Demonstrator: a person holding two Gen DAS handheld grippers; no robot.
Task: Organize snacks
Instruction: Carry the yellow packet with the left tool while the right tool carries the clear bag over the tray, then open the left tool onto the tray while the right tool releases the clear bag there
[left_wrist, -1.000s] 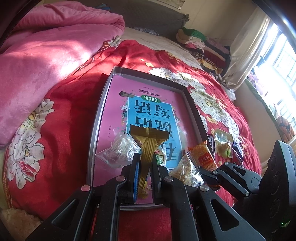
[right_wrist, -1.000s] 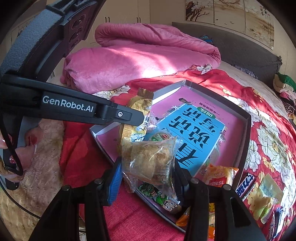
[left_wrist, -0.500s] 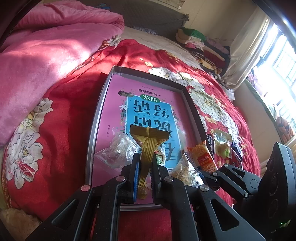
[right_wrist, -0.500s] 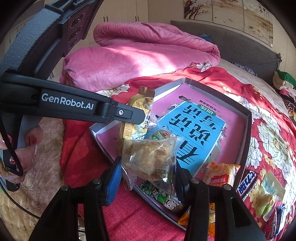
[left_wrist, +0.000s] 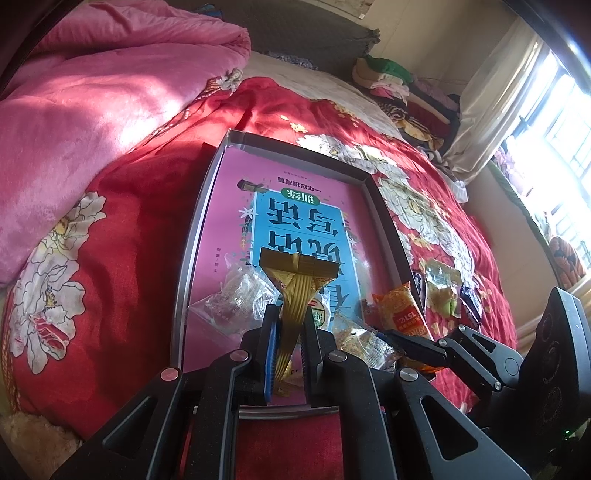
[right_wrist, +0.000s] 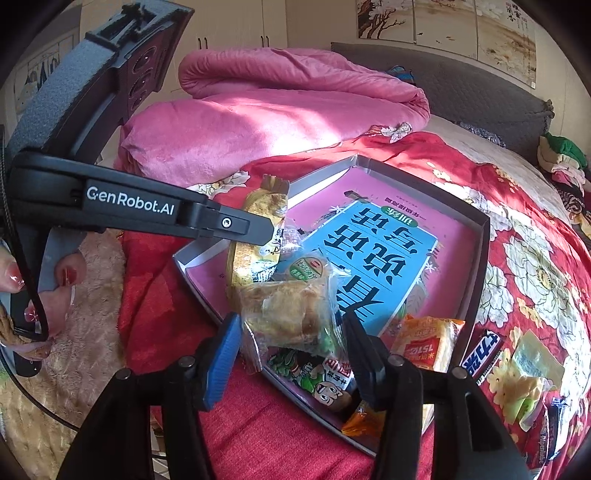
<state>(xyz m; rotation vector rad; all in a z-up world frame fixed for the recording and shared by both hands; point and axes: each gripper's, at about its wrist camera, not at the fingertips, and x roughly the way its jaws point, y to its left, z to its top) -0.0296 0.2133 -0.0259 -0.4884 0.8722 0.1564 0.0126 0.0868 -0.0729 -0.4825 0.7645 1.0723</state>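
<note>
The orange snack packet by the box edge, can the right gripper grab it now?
Probably not yet: the right gripper has a clear-wrapped pastry between its jaws, which have just been opening. The orange snack packet lies uncovered beside it.

Both fisheye cams sat just behind their own jaws, pitched down onto the red floral bedspread (left_wrist: 122, 236), close range. Left wrist view looked lengthwise up the shallow grey tray with the pink-and-blue printed liner (left_wrist: 207, 206) toward the window; right wrist view crossed the same tray (right_wrist: 480, 251) from its near corner toward the headboard. Shared: tray and pink quilt (left_wrist: 92, 103) (right_wrist: 280, 110), and each saw the other rig
</note>
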